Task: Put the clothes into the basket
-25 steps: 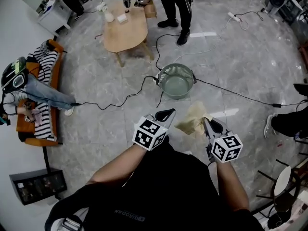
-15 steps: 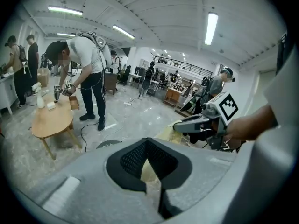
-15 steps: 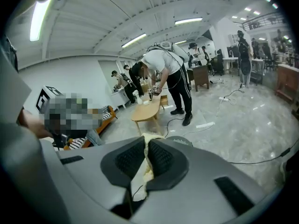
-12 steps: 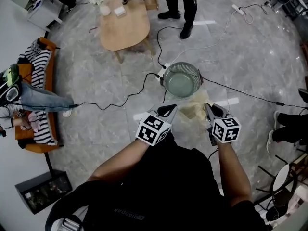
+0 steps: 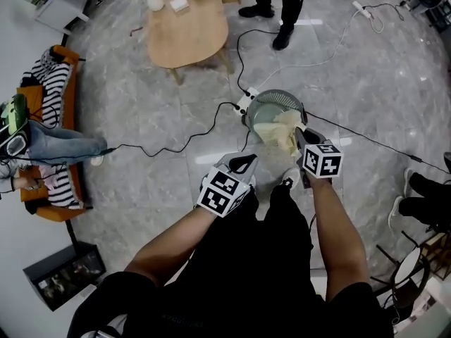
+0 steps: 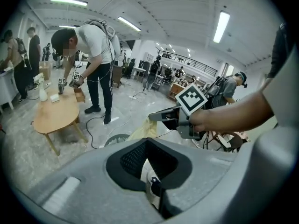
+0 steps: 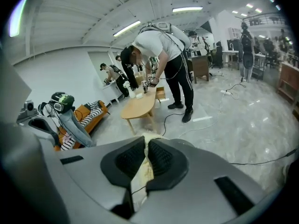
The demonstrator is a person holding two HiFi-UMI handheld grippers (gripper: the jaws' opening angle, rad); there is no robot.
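A round wire basket (image 5: 271,104) stands on the marble floor ahead of me. My right gripper (image 5: 300,136) is shut on a cream cloth (image 5: 279,135), which hangs over the basket's near rim and into it. In the right gripper view the cloth (image 7: 145,164) is pinched between the pads. My left gripper (image 5: 246,163) is a little nearer and to the left of the basket, shut, with nothing in it. The left gripper view shows the right gripper (image 6: 161,117) with the cloth (image 6: 144,129) dangling above the basket (image 6: 117,139).
A black cable (image 5: 176,145) and a power strip (image 5: 245,103) lie left of the basket. Beyond it stand a wooden table (image 5: 187,34) and a person (image 5: 282,9). An orange sofa (image 5: 32,97) with clothes is at far left. A chair (image 5: 423,259) is at right.
Both grippers moved forward toward the basket. The right one carried the cream cloth from the bare floor in front of the basket to over its rim.
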